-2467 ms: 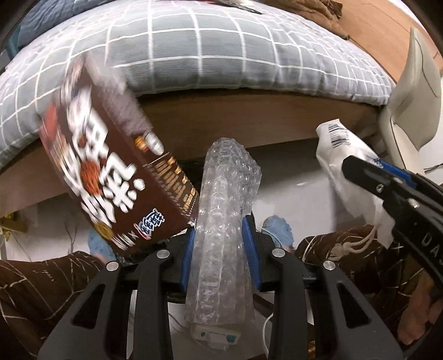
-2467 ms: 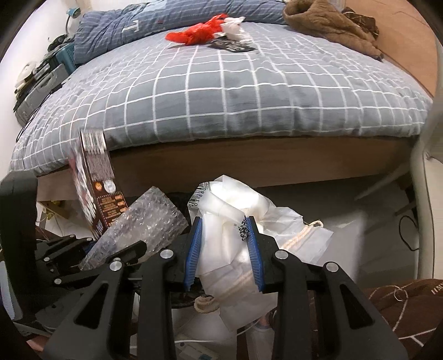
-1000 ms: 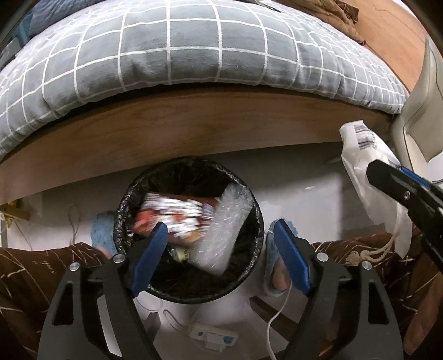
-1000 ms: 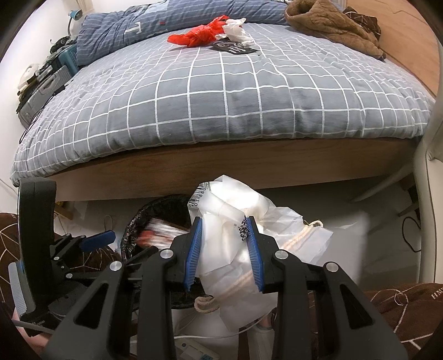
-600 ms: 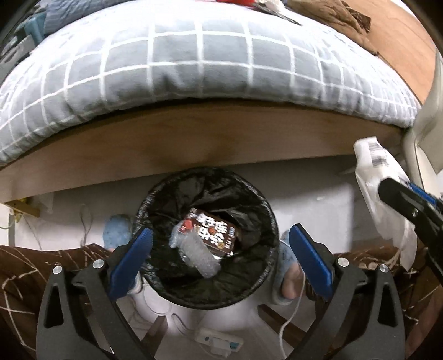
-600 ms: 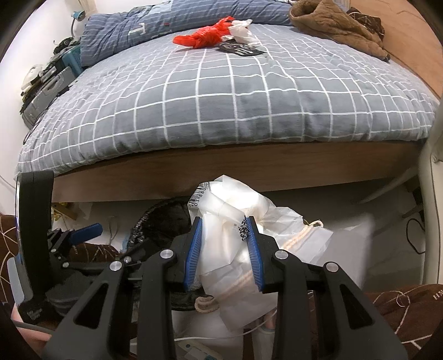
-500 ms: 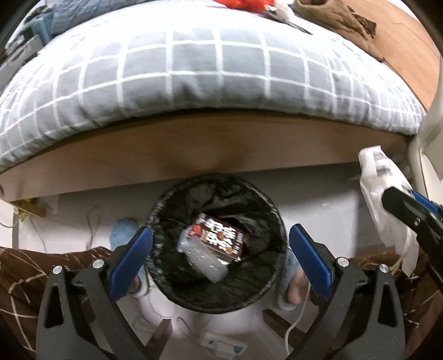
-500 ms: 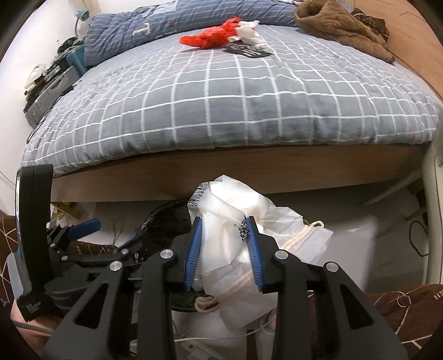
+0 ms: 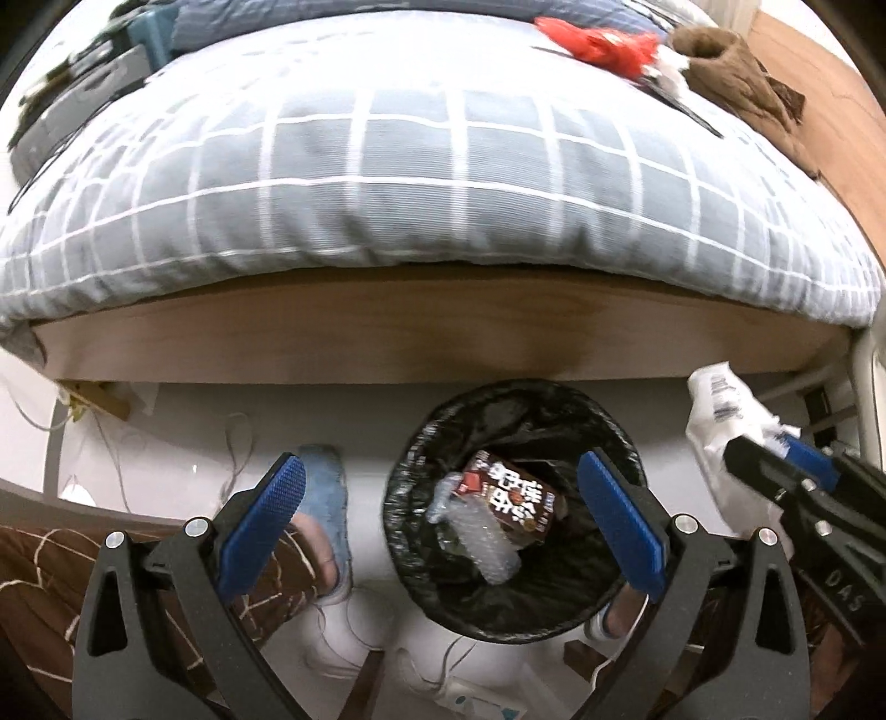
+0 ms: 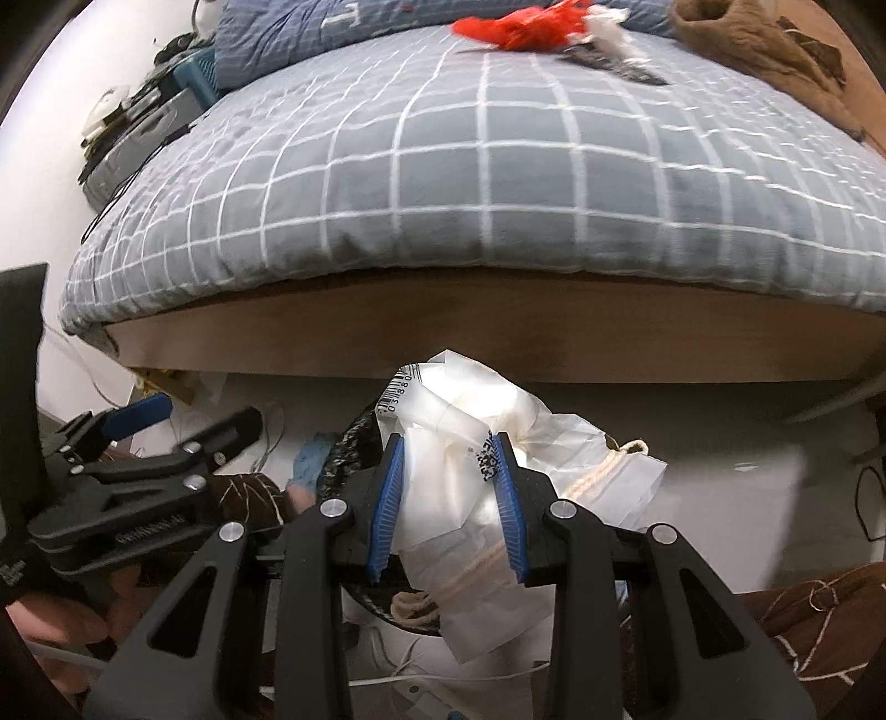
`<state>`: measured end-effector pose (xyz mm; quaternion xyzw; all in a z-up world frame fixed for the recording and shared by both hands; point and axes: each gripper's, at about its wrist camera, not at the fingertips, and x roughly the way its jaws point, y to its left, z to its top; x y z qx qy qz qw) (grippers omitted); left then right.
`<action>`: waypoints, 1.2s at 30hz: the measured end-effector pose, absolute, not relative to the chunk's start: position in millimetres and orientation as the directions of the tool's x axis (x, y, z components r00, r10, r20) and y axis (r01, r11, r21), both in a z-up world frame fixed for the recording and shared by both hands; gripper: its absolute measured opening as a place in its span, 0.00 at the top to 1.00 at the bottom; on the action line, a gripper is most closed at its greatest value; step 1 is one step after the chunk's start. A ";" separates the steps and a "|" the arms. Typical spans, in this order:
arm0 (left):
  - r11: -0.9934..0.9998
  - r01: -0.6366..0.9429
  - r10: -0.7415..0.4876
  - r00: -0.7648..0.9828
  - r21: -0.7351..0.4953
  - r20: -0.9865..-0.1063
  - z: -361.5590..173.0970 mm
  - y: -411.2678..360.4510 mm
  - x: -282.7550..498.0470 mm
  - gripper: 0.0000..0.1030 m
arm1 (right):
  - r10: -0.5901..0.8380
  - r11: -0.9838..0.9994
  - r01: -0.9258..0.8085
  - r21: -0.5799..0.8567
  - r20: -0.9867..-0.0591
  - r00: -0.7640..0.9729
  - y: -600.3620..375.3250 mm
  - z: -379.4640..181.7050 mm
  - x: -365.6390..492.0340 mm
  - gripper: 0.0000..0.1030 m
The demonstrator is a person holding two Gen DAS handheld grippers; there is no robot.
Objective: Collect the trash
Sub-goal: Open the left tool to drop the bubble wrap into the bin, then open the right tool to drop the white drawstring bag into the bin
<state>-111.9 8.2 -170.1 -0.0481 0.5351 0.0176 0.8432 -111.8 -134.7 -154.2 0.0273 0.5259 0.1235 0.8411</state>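
Observation:
A round bin with a black liner (image 9: 421, 443) stands on the floor by the bed. Inside lie a brown snack box (image 9: 512, 501) and a roll of bubble wrap (image 9: 482, 540). My left gripper (image 9: 451, 498) hangs wide open and empty, left of and above the bin. My right gripper (image 10: 447, 473) is shut on a crumpled white plastic bag (image 10: 459, 437) with a barcode label and a cord, held over the bin's rim (image 10: 349, 443). That same bag (image 9: 720, 410) shows at the right edge of the left wrist view. Red and white litter (image 10: 526, 25) lies far back on the bed.
A bed with a grey checked quilt (image 9: 421, 183) and wooden side board (image 9: 387, 332) fills the far side. A brown garment (image 10: 758, 39) lies on it. A person's feet in blue slippers (image 9: 326, 487) and brown trousers flank the bin. Cables and a white power strip (image 9: 476, 703) lie on the floor.
The snack box and bubble wrap dropped from my left gripper into the bin. The left jaws spread wide and drifted left. My right gripper carried the white bag over the bin.

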 end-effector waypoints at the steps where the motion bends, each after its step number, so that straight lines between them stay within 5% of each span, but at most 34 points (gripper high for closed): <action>1: 0.994 -0.092 -0.019 0.428 -0.064 -0.903 -170.4 13.7 -112.2 0.06 | 0.237 0.967 -0.184 0.175 -0.880 0.411 -130.9 -156.7 -110.8 0.70; 11: 0.987 -0.149 0.013 0.406 -0.053 -0.914 -188.4 44.1 -112.7 0.06 | 0.257 0.958 -0.216 0.191 -0.906 0.337 -101.6 -188.0 -98.4 0.70; 19: 0.988 -0.149 0.022 0.392 -0.040 -0.920 -195.4 46.2 -110.1 0.06 | 0.231 0.962 -0.219 0.164 -0.915 0.332 -93.6 -197.3 -94.1 0.60; 36: 0.992 -0.122 0.042 0.469 -0.018 -0.882 -158.0 40.7 -112.0 0.06 | 0.149 0.983 -0.168 0.075 -0.861 0.487 -119.8 -153.8 -98.2 0.17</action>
